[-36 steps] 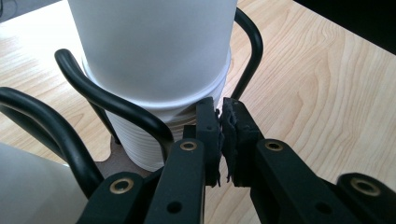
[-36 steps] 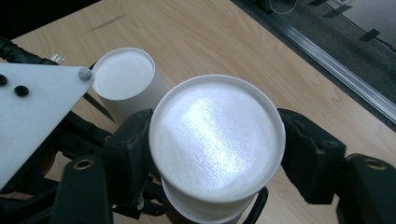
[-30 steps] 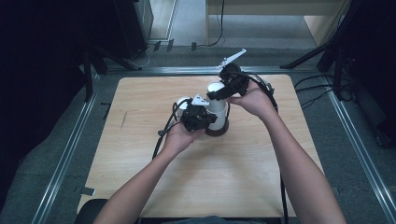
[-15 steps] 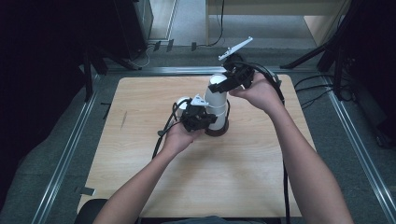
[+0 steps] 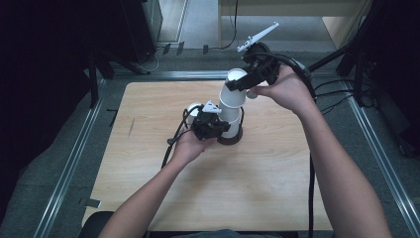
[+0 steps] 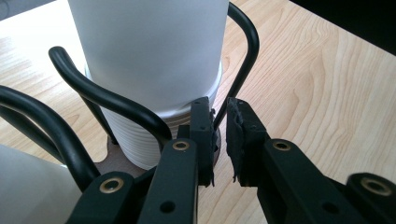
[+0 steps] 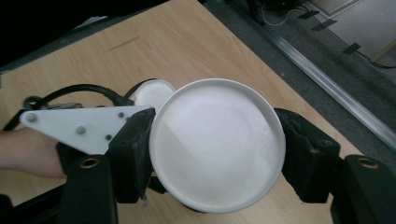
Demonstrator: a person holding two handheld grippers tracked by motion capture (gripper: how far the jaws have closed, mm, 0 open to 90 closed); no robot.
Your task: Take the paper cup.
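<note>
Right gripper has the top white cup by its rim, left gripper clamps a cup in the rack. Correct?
Not quite. In the left gripper view the left gripper pinches the black wire of the cup rack, not a cup. The right gripper does hold the top white cup.

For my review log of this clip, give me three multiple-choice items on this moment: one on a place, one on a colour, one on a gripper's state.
1. Where does the wire rack stand?
A. on the wooden table
B. on the floor
C. on a shelf

2. What colour are the cups?
A. red
B. white
C. blue

3. The right gripper is:
A. open and empty
B. shut on the top cup
C. lying on the table

Key: 1 A, the rack's base sits on the wood; 2 B, all cups look white; 3 B, both jaws press the cup's sides.
</note>
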